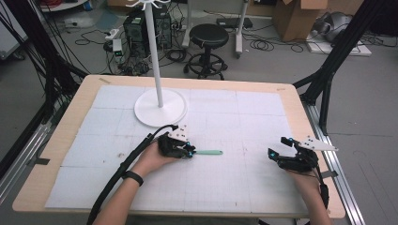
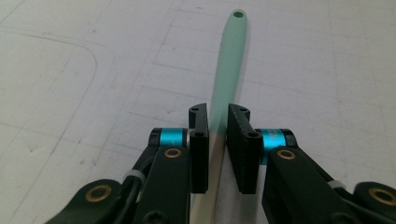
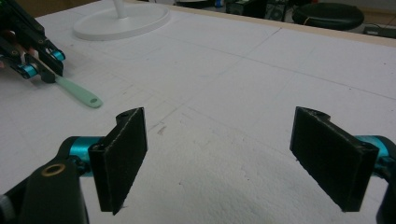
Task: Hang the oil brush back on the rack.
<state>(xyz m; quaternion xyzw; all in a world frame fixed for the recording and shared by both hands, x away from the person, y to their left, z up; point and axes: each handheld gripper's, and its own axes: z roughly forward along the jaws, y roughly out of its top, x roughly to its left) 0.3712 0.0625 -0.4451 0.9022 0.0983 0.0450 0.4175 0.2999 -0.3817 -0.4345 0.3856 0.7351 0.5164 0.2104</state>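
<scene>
On the white gridded mat (image 1: 244, 140), left tongs (image 2: 218, 122) clamped on a slim mint-green handle (image 2: 230, 56), right tongs (image 3: 233, 158) wide.

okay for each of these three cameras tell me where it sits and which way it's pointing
High view: above the person's side, looking forward and down on the white-covered table; both forearms, left gripper, right gripper.
Left gripper view: on the left gripper, along jaws closed on the mint-green handled utensil.
Right gripper view: on the right gripper, jaws wide, facing the white round-based stand.
All share the utensil.
</scene>
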